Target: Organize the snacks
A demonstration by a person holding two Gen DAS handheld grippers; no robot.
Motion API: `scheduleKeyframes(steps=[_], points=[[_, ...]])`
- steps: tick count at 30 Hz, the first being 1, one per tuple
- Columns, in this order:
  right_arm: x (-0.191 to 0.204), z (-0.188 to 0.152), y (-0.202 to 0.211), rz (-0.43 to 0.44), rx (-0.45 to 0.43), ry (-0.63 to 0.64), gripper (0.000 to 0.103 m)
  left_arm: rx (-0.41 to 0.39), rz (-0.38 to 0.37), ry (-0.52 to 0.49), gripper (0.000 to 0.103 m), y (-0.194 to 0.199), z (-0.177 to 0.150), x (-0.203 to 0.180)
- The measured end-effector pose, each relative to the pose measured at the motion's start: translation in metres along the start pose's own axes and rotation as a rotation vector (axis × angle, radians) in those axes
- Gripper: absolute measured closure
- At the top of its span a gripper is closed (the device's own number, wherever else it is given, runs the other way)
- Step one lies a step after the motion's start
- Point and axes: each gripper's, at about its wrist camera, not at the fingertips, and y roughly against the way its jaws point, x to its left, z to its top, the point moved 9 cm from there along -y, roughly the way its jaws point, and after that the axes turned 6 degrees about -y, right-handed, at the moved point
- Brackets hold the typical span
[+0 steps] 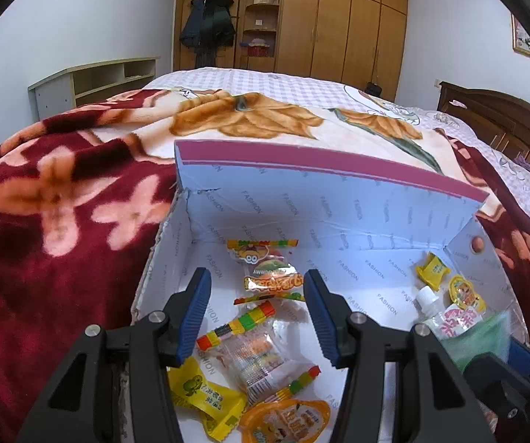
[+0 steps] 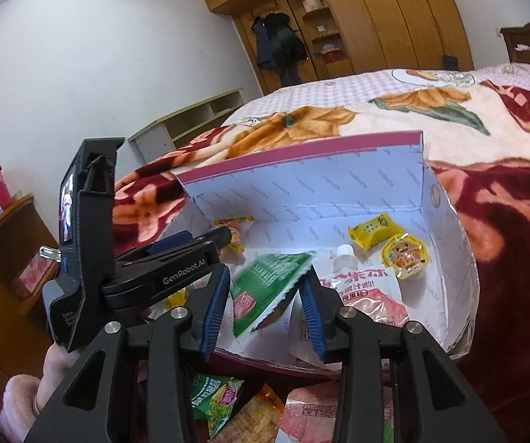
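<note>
An open box (image 1: 338,203) with a pale blue lining and a raised lid (image 2: 301,170) sits on the bed. Several snacks lie in it. My left gripper (image 1: 257,313) is open and empty above a clear candy packet (image 1: 253,358), a yellow sachet (image 1: 202,402) and an orange jelly cup (image 1: 287,421). My right gripper (image 2: 265,310) is open; a green packet (image 2: 265,288) hangs tilted between its fingers, blurred, over the box. A pink juice pouch (image 2: 368,291), a yellow packet (image 2: 372,230) and a jelly cup (image 2: 407,254) lie at the right end of the box.
A red and cream flowered blanket (image 1: 61,203) covers the bed around the box. More snack packets (image 2: 220,402) lie on the blanket in front of the box. A wooden wardrobe (image 1: 338,18) and a low shelf (image 1: 91,81) stand at the far wall. The left gripper's body (image 2: 117,258) shows in the right wrist view.
</note>
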Motion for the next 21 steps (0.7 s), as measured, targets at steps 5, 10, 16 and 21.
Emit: scheduleKeyframes(steps=[5,10,16,21], points=[[-0.006,0.002,0.003,-0.006,-0.019,-0.022,0.05,0.0,-0.003,0.003,0.048,0.002,-0.001,-0.001],[-0.007,0.0,0.008,-0.005,-0.021,-0.034,0.049,-0.008,-0.012,-0.009,0.048,0.012,-0.002,-0.004],[-0.004,-0.003,0.018,0.0,-0.035,-0.022,0.047,-0.039,-0.022,-0.019,0.048,0.035,-0.002,-0.008],[0.005,-0.008,0.029,0.006,-0.045,0.007,0.043,-0.036,-0.028,-0.008,0.048,0.055,-0.011,-0.004]])
